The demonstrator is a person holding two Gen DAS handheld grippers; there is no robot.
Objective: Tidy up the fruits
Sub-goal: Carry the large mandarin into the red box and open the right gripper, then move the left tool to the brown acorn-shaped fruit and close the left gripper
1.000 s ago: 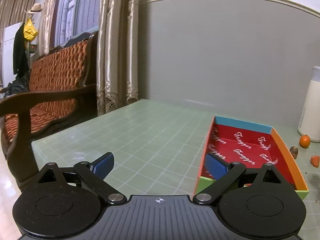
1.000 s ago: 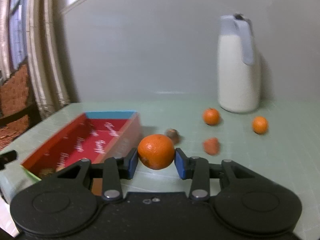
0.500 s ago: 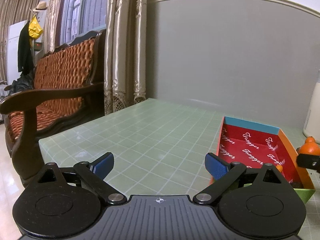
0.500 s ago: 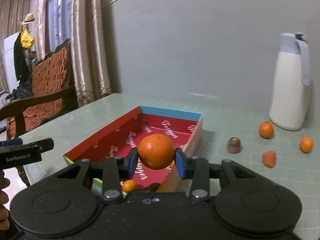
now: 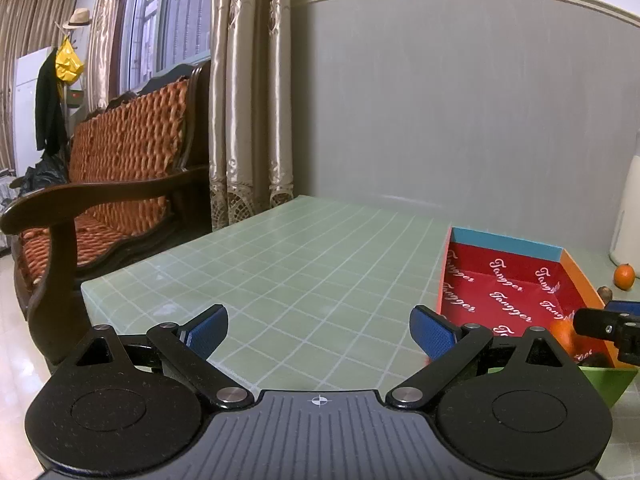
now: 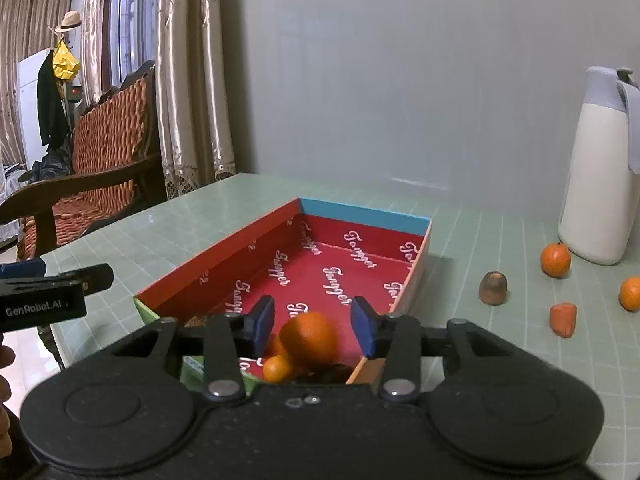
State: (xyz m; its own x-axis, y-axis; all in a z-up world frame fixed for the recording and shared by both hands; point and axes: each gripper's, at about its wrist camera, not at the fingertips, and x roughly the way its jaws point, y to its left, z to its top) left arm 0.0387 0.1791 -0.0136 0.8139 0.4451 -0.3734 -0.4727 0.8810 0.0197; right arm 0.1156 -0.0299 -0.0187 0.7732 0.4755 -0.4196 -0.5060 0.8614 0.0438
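Observation:
A red box [image 6: 344, 276] with coloured walls lies on the green table; it also shows in the left wrist view [image 5: 516, 296]. My right gripper [image 6: 312, 322] is open above the box's near end. A blurred orange [image 6: 309, 338] is loose between its fingers, dropping into the box beside a smaller orange [image 6: 277, 368]. My left gripper [image 5: 318, 330] is open and empty over the table, left of the box. The right gripper's fingertip [image 5: 600, 322] shows at the left wrist view's right edge, with a blurred orange [image 5: 562, 330] by it.
A white jug [image 6: 600, 176] stands at the back right. Two oranges [image 6: 555, 260] [image 6: 630, 294], an orange-red piece [image 6: 563, 319] and a brown fruit [image 6: 493, 287] lie on the table right of the box. A wooden sofa [image 5: 108, 196] stands left of the table.
My right gripper has moved over the box's near end and opened, letting go of the orange, which drops into the box. My left gripper stays open and has barely shifted.

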